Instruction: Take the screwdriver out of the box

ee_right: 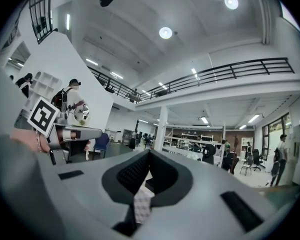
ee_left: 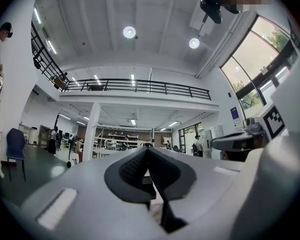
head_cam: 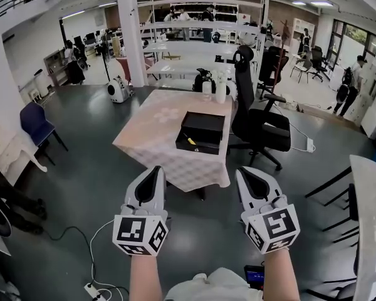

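A black box [head_cam: 200, 133] lies open on the table [head_cam: 156, 137] with the pale patterned cloth, a few steps ahead of me in the head view. A small yellow piece, probably the screwdriver's handle [head_cam: 191, 141], shows inside its front part. My left gripper [head_cam: 151, 172] and right gripper [head_cam: 246, 172] are held side by side over the dark floor, well short of the table. Both point at it, both are shut, and nothing is between their jaws. The left gripper [ee_left: 148, 152] and the right gripper [ee_right: 150, 155] show closed tips in their own views, with the table just visible past them.
A black office chair [head_cam: 258, 123] stands against the table's right side. White bottles [head_cam: 220, 90] sit at its far end. A blue chair [head_cam: 36, 124] is at the left. Cables and a power strip [head_cam: 93, 288] lie on the floor near me, and a white table [head_cam: 371, 224] is at the right.
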Demonstrator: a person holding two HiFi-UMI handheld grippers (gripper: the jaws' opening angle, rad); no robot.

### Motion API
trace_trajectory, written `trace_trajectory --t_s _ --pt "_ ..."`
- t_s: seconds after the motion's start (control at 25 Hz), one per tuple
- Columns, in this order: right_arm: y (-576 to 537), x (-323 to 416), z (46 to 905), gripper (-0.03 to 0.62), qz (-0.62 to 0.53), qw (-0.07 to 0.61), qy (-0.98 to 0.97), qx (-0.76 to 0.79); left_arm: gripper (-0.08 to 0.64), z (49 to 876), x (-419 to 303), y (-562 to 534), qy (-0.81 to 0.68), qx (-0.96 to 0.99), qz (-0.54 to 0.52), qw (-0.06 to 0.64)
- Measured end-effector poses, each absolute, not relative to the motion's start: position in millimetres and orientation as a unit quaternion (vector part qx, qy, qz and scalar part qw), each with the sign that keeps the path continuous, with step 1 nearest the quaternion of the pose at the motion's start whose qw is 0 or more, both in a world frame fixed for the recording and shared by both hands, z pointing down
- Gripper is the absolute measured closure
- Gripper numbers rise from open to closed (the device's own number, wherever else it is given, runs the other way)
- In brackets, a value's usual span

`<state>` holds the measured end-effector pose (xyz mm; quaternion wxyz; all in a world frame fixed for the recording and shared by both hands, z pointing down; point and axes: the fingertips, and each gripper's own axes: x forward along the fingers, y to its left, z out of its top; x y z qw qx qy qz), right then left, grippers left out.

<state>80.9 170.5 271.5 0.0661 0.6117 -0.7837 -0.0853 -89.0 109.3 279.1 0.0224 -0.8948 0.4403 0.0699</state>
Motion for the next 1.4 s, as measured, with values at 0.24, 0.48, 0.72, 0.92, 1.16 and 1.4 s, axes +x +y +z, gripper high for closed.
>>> trace_trajectory --t_s 0.24,0.48,0.72,0.92,1.16,1.4 --pt "139.2 88.5 291.8 0.586 -0.07 0.065 -0.783 0.615 0.557 298.3 -97.9 85.8 0.452 -0.89 0.06 0.017" --pt "96.8 92.4 293.5 0.586 -0.077 0.071 -0.789 0.605 0.557 295.2 -99.2 48.9 0.466 -0.882 0.063 0.021" --pt "48.2 108.5 312.5 0.586 -0.069 0.08 -0.793 0.601 0.557 305.1 -86.4 0.0 0.472 -0.88 0.056 0.02" --pt "-5.4 137.8 313.2 0.586 -0.063 0.074 -0.791 0.605 0.557 300.1 -68.9 -53.3 0.474 -0.878 0.053 0.028" --pt "-74.2 159.7 323.3 0.586 -0.045 0.073 -0.797 0.598 0.557 293.6 -49.6 -120.4 0.479 -0.876 0.038 0.039" --pt "-148.1 170.9 319.3 0.586 -0.046 0.068 -0.805 0.587 0.557 292.6 -37.7 -192.4 0.492 -0.869 0.031 0.038"
